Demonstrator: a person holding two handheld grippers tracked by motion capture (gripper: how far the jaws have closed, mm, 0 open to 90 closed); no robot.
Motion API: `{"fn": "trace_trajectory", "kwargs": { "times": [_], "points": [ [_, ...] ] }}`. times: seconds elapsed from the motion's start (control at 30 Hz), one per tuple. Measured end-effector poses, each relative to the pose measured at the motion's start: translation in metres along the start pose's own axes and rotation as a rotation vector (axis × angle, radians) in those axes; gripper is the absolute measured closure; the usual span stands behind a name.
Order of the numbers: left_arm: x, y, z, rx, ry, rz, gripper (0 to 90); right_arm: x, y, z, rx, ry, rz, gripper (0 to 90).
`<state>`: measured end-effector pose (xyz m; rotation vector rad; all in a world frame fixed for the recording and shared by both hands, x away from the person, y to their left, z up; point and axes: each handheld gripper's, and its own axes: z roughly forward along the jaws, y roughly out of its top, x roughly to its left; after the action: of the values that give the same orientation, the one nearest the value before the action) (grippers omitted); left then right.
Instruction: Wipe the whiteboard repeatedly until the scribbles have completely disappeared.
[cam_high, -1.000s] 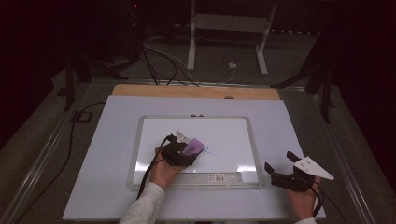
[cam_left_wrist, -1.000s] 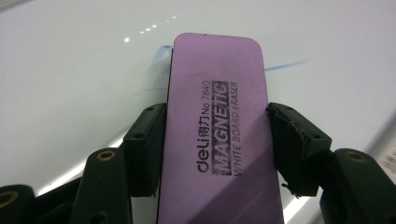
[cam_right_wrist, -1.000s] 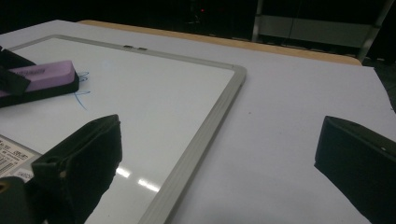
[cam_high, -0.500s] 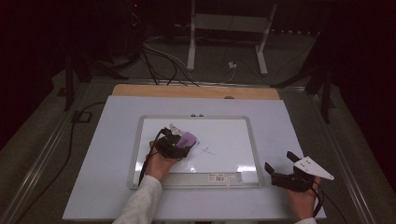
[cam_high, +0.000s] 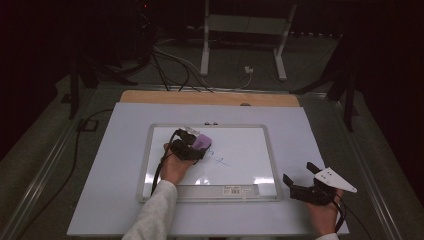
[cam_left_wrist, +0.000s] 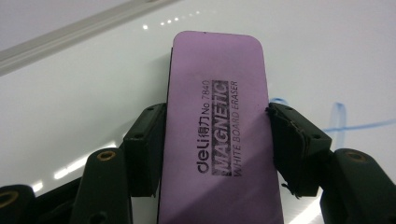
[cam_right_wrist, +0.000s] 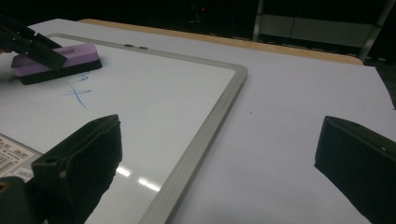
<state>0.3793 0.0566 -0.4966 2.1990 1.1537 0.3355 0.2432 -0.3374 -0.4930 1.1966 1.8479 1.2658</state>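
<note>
The left hand-held gripper (cam_high: 192, 145) is pinching a purple whiteboard eraser (cam_left_wrist: 219, 126) by its long sides, both jaws pressing against it, and is holding it flat on the whiteboard (cam_high: 250, 165) near the upper left of the writing surface — just beside some blue marker strokes (cam_right_wrist: 77, 91). The right hand-held gripper (cam_high: 300, 187) is resting on the white tabletop (cam_high: 115, 170) just off the board's lower right corner, its jaws spread wide around nothing.
</note>
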Motion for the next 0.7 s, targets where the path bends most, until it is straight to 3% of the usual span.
{"fn": "trace_trajectory", "kwargs": {
  "times": [0.17,0.33,0.4,0.57,0.7],
  "points": [
    [-0.023,-0.006,-0.004,-0.002,-0.032,0.076,41.7,0.0,0.0,-0.001,-0.003,-0.002,0.001,0.8],
    [-0.021,-0.009,-0.007,0.0,-0.027,0.086,41.8,-0.001,0.0,-0.002,-0.007,-0.003,0.004,0.8],
    [-0.013,-0.008,-0.007,0.002,0.008,0.068,41.8,-0.001,0.0,-0.002,-0.006,-0.004,0.004,0.8],
    [0.01,0.0,-0.002,0.006,0.035,-0.009,41.8,-0.001,0.0,-0.002,-0.006,-0.002,0.002,0.8],
    [0.012,0.005,0.002,0.013,0.041,-0.03,41.8,-0.001,0.0,-0.001,-0.004,-0.002,0.001,0.8]
  ]
}}
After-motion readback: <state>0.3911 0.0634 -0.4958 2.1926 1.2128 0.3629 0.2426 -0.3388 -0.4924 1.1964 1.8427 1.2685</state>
